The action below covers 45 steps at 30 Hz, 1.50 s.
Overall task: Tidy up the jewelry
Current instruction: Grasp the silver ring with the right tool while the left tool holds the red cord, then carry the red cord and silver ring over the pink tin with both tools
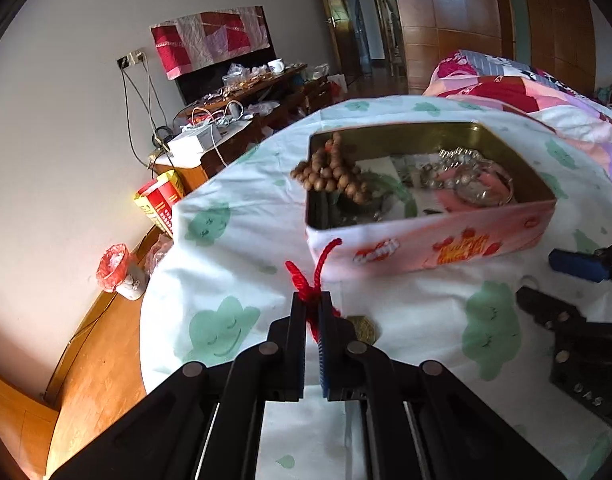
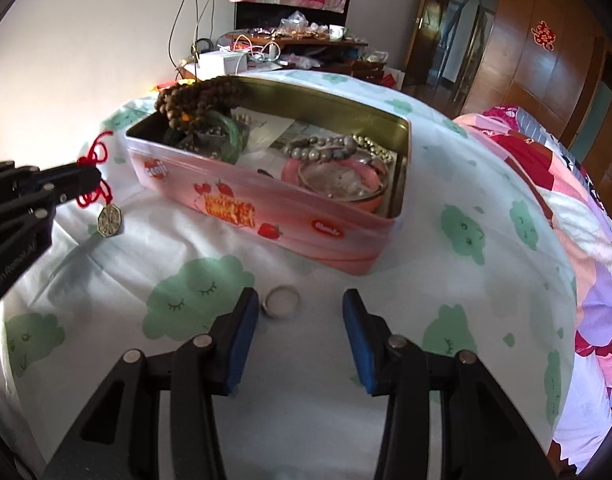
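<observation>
My left gripper is shut on the red cord of a gold pendant, which dangles just above the sheet left of the tin; from the right wrist view the gripper holds the cord with the pendant hanging below. The pink tin holds wooden beads, a green bangle, grey beads and a pink bangle. My right gripper is open just behind a silver ring on the sheet; it also shows in the left wrist view.
The white sheet with green cartoon prints covers the bed. A pink patchwork quilt lies to the right. A cluttered wooden desk and a bin with a red bag stand beyond the bed's left edge.
</observation>
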Tool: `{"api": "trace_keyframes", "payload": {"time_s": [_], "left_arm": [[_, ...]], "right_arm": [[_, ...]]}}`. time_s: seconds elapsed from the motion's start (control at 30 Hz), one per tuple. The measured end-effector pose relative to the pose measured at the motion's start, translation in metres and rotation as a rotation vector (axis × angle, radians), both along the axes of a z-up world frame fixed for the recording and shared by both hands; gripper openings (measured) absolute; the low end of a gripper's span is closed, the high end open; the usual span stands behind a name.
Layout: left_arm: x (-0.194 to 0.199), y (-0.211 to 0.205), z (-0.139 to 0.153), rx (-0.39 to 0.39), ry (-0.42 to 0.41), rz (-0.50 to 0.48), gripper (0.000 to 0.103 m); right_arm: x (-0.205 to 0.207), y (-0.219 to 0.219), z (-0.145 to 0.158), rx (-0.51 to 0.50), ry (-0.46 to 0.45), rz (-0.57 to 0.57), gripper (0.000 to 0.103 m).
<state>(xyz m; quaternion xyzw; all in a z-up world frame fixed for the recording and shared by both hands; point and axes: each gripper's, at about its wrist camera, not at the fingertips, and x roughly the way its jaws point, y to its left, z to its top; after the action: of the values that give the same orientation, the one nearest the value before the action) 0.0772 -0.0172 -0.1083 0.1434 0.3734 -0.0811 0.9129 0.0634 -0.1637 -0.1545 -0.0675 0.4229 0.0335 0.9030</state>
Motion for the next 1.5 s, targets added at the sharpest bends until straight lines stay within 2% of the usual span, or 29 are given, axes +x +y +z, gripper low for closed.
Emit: {"api": "trace_keyframes", "payload": {"time_s": [0.07, 0.27, 0.53, 0.6, 0.93, 0.97, 1.0, 1.07, 1.43, 1.47, 1.5], "left_arm": [[0.001, 0.002, -0.005, -0.012, 0.017, 0.010, 0.004], [-0.002, 0.000, -0.011, -0.012, 0.030, -0.002, 0.004], [-0.007, -0.003, -0.011, -0.022, 0.033, -0.011, 0.004], [-0.010, -0.003, -0.008, -0.029, 0.028, -0.016, 0.004], [-0.016, -0.007, 0.000, -0.035, 0.024, -0.032, 0.004], [-0.016, -0.007, -0.001, -0.037, 0.027, -0.030, 0.004], [-0.015, -0.006, -0.002, -0.038, 0.030, -0.031, 0.004], [-0.014, -0.004, -0.003, -0.039, 0.032, -0.030, 0.004], [-0.014, -0.005, -0.004, -0.043, 0.031, -0.030, 0.004], [-0.015, -0.005, -0.004, -0.043, 0.029, -0.030, 0.004], [-0.015, -0.005, -0.003, -0.044, 0.027, -0.031, 0.004]], "right_arm": [[-0.002, 0.001, 0.000, -0.001, -0.003, 0.004, 0.043], [-0.007, 0.012, -0.001, -0.027, -0.016, 0.047, 0.020], [-0.008, 0.000, 0.000, 0.051, -0.005, 0.038, 0.020], [-0.010, 0.001, 0.002, 0.055, -0.014, 0.040, 0.004], [-0.020, -0.010, 0.007, 0.088, -0.023, 0.043, 0.006], [-0.020, -0.010, 0.007, 0.083, -0.026, 0.039, 0.013], [-0.021, -0.011, 0.008, 0.077, -0.027, 0.033, 0.026], [-0.021, -0.014, 0.007, 0.085, -0.031, 0.028, 0.033], [-0.004, -0.016, 0.001, 0.081, 0.015, 0.019, 0.033], [-0.004, -0.015, 0.001, 0.082, 0.014, 0.024, 0.028], [-0.005, -0.015, 0.001, 0.086, 0.014, 0.028, 0.016]]}}
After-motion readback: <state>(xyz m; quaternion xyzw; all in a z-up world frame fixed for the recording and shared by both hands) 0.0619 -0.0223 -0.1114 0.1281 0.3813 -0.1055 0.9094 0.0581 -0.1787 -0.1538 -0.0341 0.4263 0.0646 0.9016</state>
